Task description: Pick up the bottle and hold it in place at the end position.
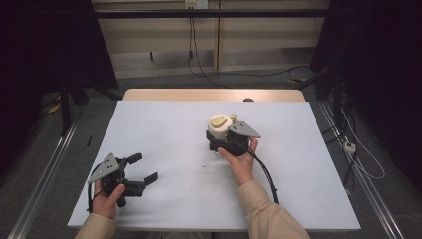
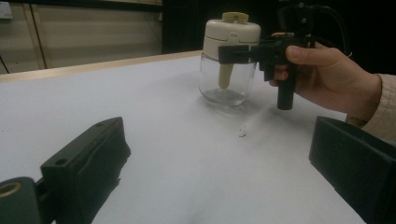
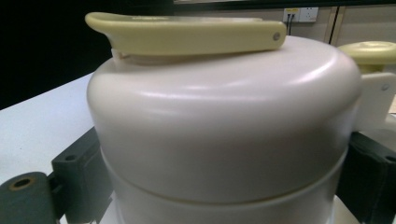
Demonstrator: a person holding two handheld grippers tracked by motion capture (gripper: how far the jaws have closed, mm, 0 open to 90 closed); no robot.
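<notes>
A small jar (image 1: 220,125) with a clear glass body (image 2: 227,83) and a cream lid (image 3: 224,116) stands upright just right of the middle of the white table (image 1: 164,124). A pale yellow flip handle (image 3: 187,32) lies flat on the lid, with a yellow knob (image 3: 369,51) beside it. My right gripper (image 1: 219,136) comes at the jar from the near side, its black jaws pressed against both sides of the lid. My left gripper (image 1: 144,168) rests near the table's front left, jaws spread wide with nothing between them, pointing toward the jar.
A tiny white speck (image 1: 203,166) lies on the table in front of the jar. A wooden strip (image 1: 214,94) runs along the table's far edge. Cables (image 1: 358,154) and metal rails run along the floor on both sides; dark curtains hang left and right.
</notes>
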